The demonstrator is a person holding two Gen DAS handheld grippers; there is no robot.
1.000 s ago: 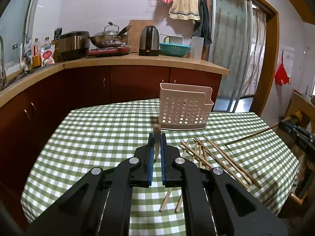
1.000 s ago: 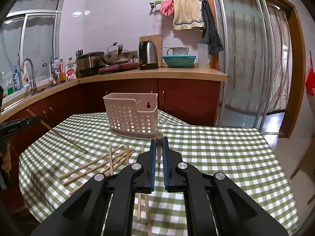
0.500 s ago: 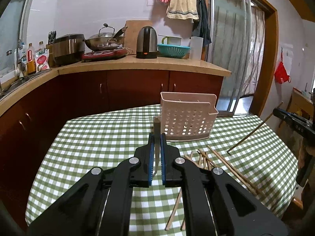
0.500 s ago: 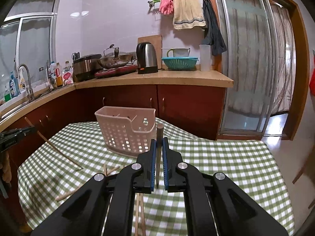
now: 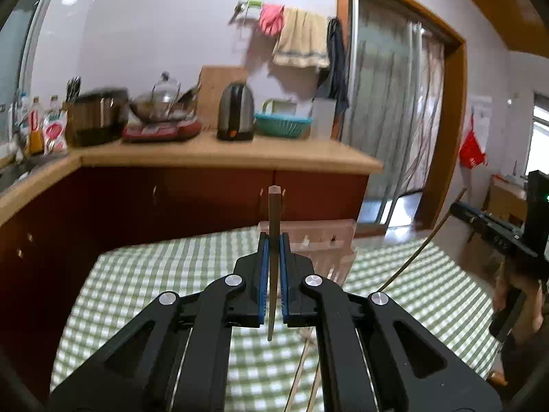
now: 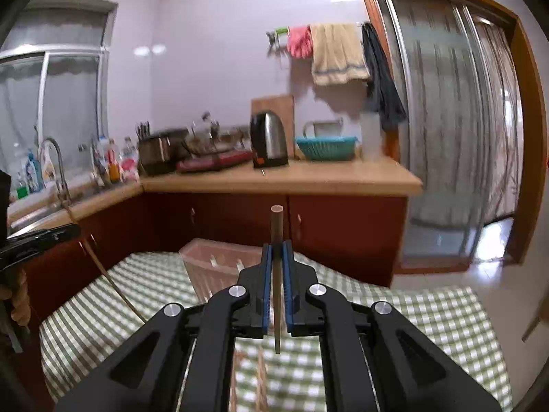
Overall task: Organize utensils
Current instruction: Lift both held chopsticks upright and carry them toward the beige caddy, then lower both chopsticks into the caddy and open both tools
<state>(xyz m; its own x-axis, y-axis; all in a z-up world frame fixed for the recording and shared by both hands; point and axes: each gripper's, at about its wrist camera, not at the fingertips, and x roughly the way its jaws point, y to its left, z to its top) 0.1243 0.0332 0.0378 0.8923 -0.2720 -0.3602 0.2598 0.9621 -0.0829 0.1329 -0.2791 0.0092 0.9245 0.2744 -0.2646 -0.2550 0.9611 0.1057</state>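
The checked tabletop [image 5: 154, 274] carries the pale slotted basket [image 5: 326, 240] at about 12 o'clock from both cameras, with loose chopsticks [image 5: 302, 370] lying near 6 o'clock. Each hand-held gripper, left [image 5: 273, 261] and right [image 6: 277, 271], is clamped narrow on one upright chopstick, left chopstick [image 5: 274, 226] and right chopstick [image 6: 276, 237]. To seat them well, I judge each lower tip should be steered over the basket's open top, kept near vertical, and released only once inside.
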